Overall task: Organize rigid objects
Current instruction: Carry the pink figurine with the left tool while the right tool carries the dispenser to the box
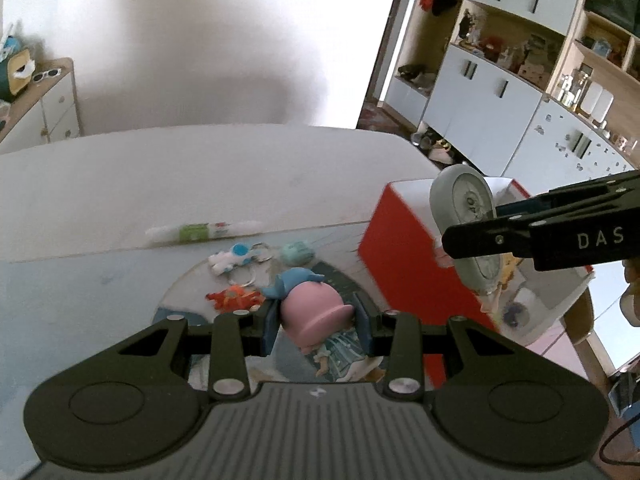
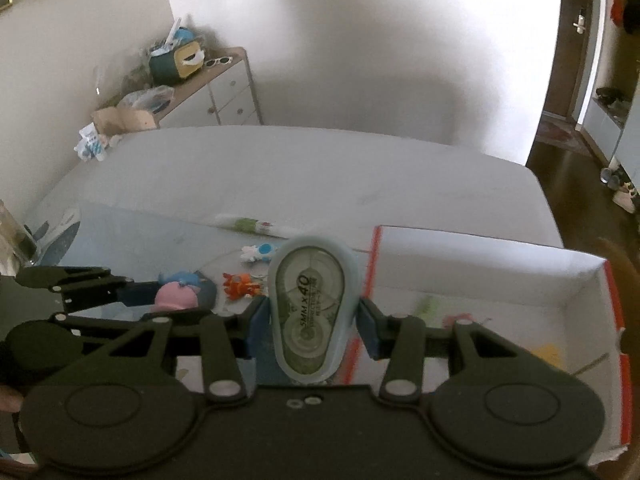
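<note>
The left gripper [image 1: 318,330] is clenched on a small figurine [image 1: 310,316] with a pink rounded head and a blue hat; its blue pads press the head from both sides, and the figurine's pale green dress hangs below the jaws, clear of the bench [image 1: 80,300]. Beyond the left gripper's fingertips, on the bench, lie an orange toy [image 1: 234,297], a white-and-blue keychain figure [image 1: 232,258] with metal rings, and a small mint-green object [image 1: 297,252]. Farther ahead of them a long white tube [image 1: 202,232] with a green label lies crosswise, near the edge of a white bed [image 1: 200,168] that stands behind the bench.

To the right of the left gripper stands a red box [image 1: 404,264] with a white interior, open at the top; a few small items lie inside it, too blurred to name.

The right gripper [image 2: 312,320] is clenched on a correction tape dispenser [image 2: 312,312], a pale blue oval case with a clear greenish window and printed lettering, gripped at its sides by the blue pads. The dispenser is held in the air just left of the box's near left wall [image 2: 370,264], with the box's white inside [image 2: 500,292] opening to the right of the right gripper. In the left wrist view the same dispenser hangs above the box's opening.
</note>
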### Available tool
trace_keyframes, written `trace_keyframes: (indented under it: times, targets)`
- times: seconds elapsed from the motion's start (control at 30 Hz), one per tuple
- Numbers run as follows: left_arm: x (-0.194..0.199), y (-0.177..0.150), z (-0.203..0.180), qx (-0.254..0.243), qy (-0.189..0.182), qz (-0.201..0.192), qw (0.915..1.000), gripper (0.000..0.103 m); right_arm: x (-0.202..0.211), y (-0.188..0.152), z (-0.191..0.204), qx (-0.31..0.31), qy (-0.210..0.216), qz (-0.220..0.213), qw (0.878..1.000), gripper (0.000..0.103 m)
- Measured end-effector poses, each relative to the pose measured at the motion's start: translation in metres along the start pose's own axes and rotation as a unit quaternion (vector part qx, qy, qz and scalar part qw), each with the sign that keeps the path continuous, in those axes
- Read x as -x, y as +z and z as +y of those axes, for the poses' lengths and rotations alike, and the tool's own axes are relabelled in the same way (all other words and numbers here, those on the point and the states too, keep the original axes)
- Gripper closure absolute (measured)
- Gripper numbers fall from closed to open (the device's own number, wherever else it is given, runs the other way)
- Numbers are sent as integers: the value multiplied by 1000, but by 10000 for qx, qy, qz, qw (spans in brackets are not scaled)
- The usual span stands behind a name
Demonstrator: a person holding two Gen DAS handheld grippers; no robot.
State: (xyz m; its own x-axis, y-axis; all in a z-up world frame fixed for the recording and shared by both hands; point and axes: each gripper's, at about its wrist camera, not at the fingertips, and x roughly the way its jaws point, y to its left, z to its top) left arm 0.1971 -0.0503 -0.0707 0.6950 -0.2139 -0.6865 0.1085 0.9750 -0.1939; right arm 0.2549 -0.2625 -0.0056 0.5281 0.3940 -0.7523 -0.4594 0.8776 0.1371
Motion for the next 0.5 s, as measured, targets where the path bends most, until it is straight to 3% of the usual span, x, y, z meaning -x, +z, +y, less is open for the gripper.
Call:
trace_keyframes:
  times: [0.5]
  targets:
    - [-15, 23, -100, -339, -35, -45, 9994, 65, 27, -32, -89, -186, 6, -11, 9998, 57]
